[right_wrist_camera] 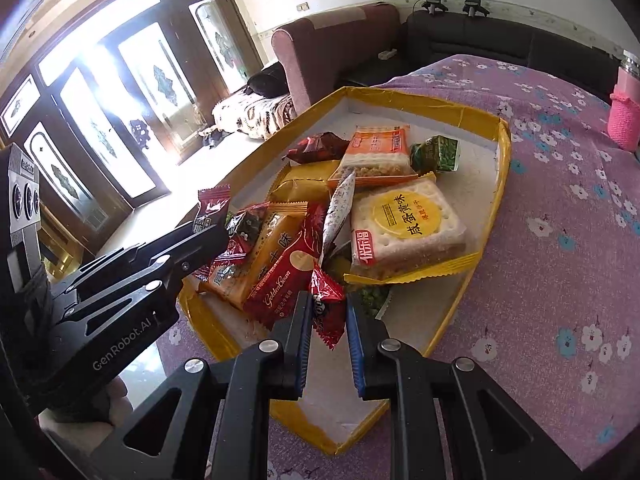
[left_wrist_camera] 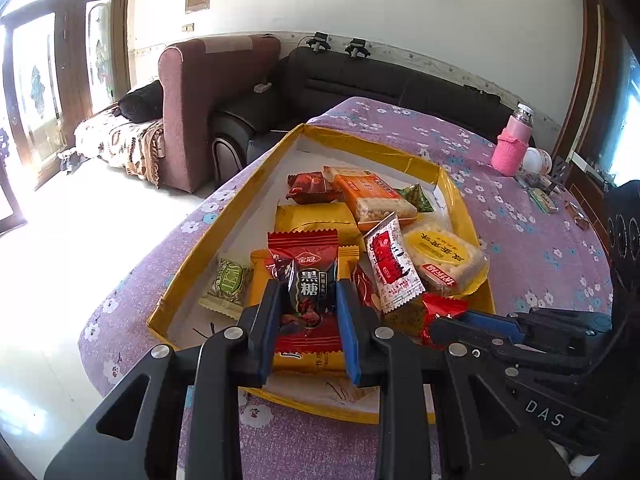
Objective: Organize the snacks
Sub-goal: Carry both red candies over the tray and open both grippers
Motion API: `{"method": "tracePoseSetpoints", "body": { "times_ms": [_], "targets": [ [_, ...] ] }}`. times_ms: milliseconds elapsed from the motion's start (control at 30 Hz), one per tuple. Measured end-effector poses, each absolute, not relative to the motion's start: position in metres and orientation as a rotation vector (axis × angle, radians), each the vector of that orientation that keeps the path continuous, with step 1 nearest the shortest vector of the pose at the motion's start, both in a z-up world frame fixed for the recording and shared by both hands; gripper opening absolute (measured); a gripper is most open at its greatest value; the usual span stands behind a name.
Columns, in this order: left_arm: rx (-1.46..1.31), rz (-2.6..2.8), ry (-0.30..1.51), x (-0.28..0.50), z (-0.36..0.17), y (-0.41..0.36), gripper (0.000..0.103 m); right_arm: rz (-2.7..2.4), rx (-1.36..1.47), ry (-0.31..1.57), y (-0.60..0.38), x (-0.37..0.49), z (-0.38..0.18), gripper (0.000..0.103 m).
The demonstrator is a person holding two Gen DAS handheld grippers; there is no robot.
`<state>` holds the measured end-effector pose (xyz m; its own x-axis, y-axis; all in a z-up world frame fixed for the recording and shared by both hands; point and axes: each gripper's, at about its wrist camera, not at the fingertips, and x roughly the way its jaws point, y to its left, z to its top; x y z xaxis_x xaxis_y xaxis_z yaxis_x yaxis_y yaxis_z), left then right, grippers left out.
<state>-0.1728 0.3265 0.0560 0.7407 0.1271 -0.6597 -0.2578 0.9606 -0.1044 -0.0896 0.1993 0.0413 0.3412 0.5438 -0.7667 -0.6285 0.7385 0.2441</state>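
Pinched in the left tool (left_wrist_camera: 308, 304) is a dark brown-sugar candy (left_wrist_camera: 310, 292); the right tool (right_wrist_camera: 328, 316) nips a small red wrapper (right_wrist_camera: 329, 312). Both hang over the near end of the yellow-rimmed tray (left_wrist_camera: 192, 256), where most snacks already lie heaped. Judging by that, little sorting remains. White tray floor lies bare at the far end, purple-clothed bench (left_wrist_camera: 532, 248) free beyond the low rim.

The snack pile (left_wrist_camera: 360, 240) fills the near half of the yellow tray (left_wrist_camera: 224, 216), crowding both grippers. Toward 12 o'clock the tray floor is bare, with open room. At 2 o'clock a pink bottle (left_wrist_camera: 512, 140) stands on the worktop (left_wrist_camera: 540, 240), otherwise open on that side.
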Motion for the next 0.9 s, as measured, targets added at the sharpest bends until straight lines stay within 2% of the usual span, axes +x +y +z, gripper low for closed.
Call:
{"method": "tracePoseSetpoints", "body": {
  "times_ms": [400,467,500,533,567,600,700,900],
  "targets": [
    [-0.218,0.214,0.717,-0.164,0.051,0.329,0.026,0.747,-0.110,0.961,0.205,-0.085,0.035,0.020],
    [-0.226,0.216,0.721,-0.164,0.051,0.330,0.027,0.753,-0.099,0.961,0.204,-0.084,0.035,0.025],
    [-0.231,0.216,0.724,-0.165,0.051,0.331,0.031,0.757,-0.090,0.960,0.203,-0.084,0.035,0.029],
    [-0.238,0.219,0.725,-0.165,0.052,0.331,0.034,0.757,-0.081,0.956,0.202,-0.084,0.036,0.038],
    [-0.246,0.222,0.724,-0.166,0.052,0.333,0.043,0.760,-0.072,0.950,0.200,-0.085,0.038,0.044],
    [-0.252,0.227,0.722,-0.168,0.053,0.334,0.049,0.764,-0.066,0.947,0.199,-0.085,0.039,0.045],
    [-0.267,0.241,0.712,-0.174,0.058,0.336,0.051,0.772,-0.051,0.925,0.193,-0.090,0.046,0.046],
    [-0.256,0.279,0.634,-0.195,0.081,0.331,0.052,0.760,-0.012,0.875,0.173,-0.098,0.063,0.053]
  ]
}}
